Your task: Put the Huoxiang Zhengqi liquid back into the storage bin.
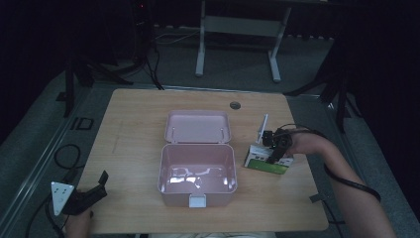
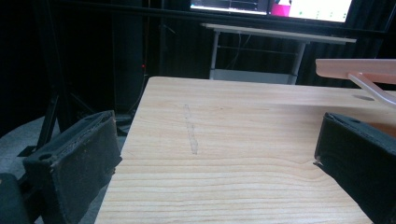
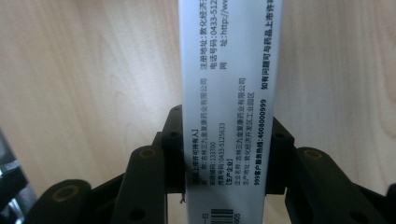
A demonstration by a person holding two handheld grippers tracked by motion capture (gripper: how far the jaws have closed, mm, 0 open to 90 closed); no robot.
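A white carton with a green face (image 1: 262,165) sits on the wooden table (image 1: 133,129), right of an open pink box (image 1: 173,197). My right gripper (image 1: 274,157) points down onto it. In the right gripper view the carton's white printed side (image 3: 229,70) runs between the jaws, and my right gripper (image 3: 226,130) is shut on it, pads pressing both flanks. My left gripper (image 1: 103,184) rests at the table's front left corner, open and holding nothing. In its own view my left gripper (image 2: 217,140) frames bare wood, with the pink lid (image 2: 355,67) at far right.
The pink box's lid (image 1: 198,126) lies folded back behind it. A thin white piece (image 1: 263,127) stands upright just behind the carton. A round cable hole (image 1: 235,105) sits near the table's far edge. Cables (image 1: 67,156) lie on the floor at left.
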